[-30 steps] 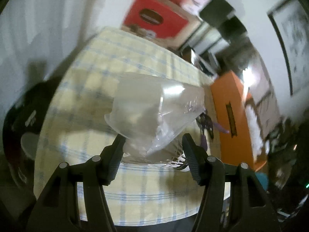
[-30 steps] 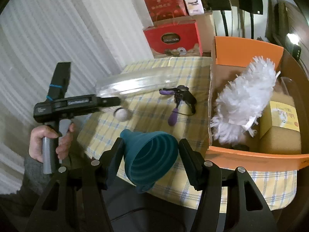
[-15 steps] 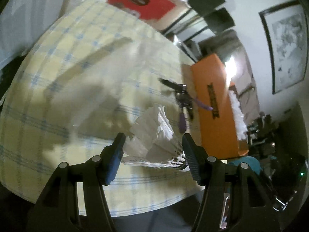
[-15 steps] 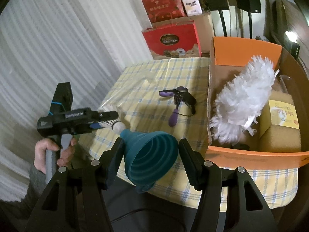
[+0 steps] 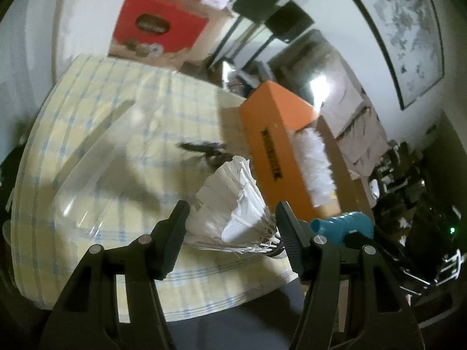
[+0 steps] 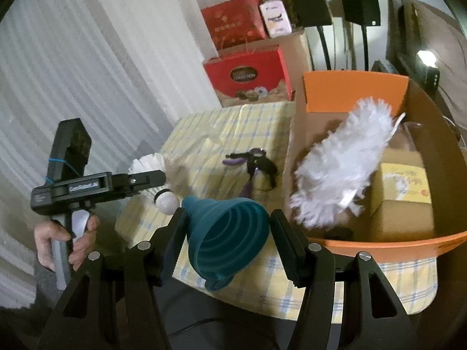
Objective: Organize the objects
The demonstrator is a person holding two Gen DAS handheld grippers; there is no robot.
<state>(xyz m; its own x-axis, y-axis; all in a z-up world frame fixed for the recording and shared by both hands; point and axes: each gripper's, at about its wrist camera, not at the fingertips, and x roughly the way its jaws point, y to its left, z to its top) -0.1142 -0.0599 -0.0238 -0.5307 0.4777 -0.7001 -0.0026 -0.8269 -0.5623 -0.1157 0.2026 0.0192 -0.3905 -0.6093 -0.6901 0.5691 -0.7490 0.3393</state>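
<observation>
Nearest us, our right gripper (image 6: 226, 233) is clamped on a teal, ribbed, collapsible silicone funnel (image 6: 226, 237), wide mouth towards the table and spout hanging below the fingers. Our left gripper (image 5: 230, 229) grips a stack of white feather shuttlecocks (image 5: 233, 204) across the stiff, splayed skirts; in the right wrist view the round white cork tip (image 6: 166, 202) pokes out past the black fingers, just beside the funnel's spout. A bare hand (image 6: 65, 233) holds that gripper's grey handle.

Both loads hang over the near edge of the table's yellow-and-blue checked cloth (image 5: 96, 110). On the cloth lies a clear plastic tube (image 5: 90, 180), glossy and blurred, hard to trace at its ends. Beyond it sits a small black-and-purple tool (image 6: 254, 163), too small to identify.

The cloth between tube and tool lies bare. To the right, the orange cardboard box (image 6: 354, 93) stands open, its near rim cut low; inside lie a fluffy white duster (image 6: 341, 172) and a brown carton with a yellow label (image 6: 404, 192), partly hidden by the duster.
</observation>
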